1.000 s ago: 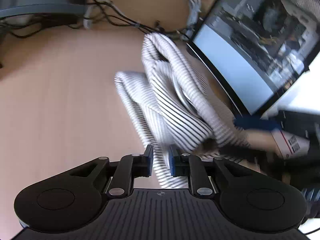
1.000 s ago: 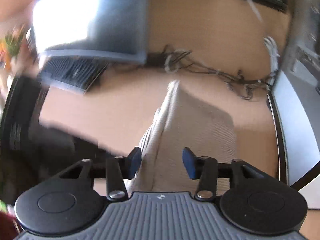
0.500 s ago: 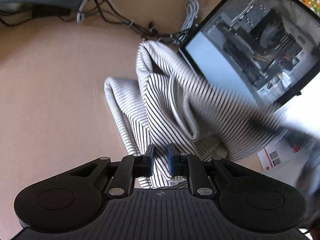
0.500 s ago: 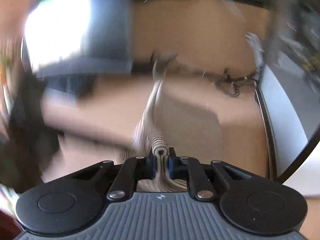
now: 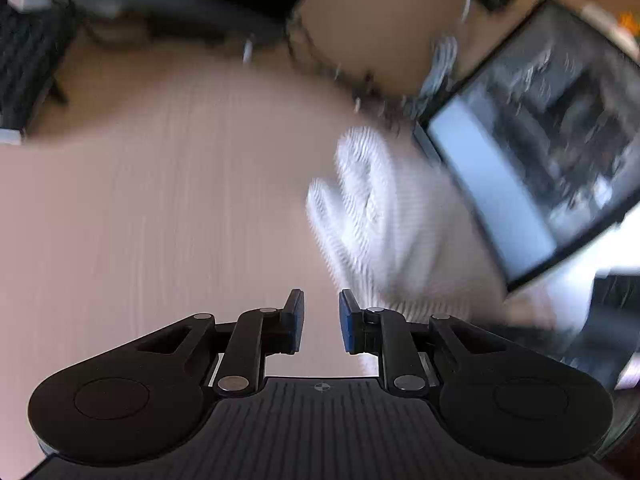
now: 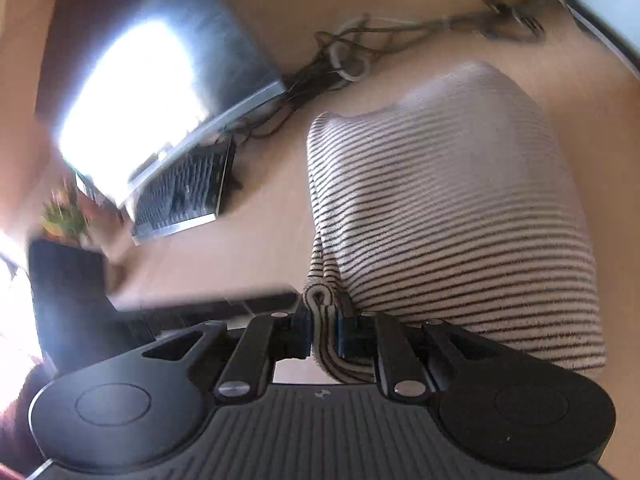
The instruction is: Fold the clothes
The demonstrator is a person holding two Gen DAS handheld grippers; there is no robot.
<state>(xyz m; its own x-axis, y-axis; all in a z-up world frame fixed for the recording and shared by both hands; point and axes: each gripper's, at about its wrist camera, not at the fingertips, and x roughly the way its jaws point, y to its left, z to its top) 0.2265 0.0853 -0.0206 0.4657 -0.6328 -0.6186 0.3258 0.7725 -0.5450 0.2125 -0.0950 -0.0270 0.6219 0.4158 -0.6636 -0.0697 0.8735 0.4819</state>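
A white garment with thin black stripes (image 6: 452,220) lies bunched on the wooden desk (image 6: 256,248). My right gripper (image 6: 323,326) is shut on a rolled edge of the striped garment, which spreads ahead and to the right of the fingers. In the left wrist view the same garment (image 5: 384,216) is blurred and lies ahead to the right, beside the monitor. My left gripper (image 5: 321,320) hangs over bare desk (image 5: 160,220), its jaws a small way apart with nothing between them.
A tilted monitor (image 5: 540,152) stands right of the garment. A tangle of cables (image 6: 348,56) runs along the back of the desk. A second bright screen (image 6: 136,104) and a dark keyboard (image 6: 184,192) sit to the left in the right wrist view.
My left gripper has let go of the striped garment and swung left over bare desk. My right gripper, open a second ago, stays shut on the garment's edge and has turned.
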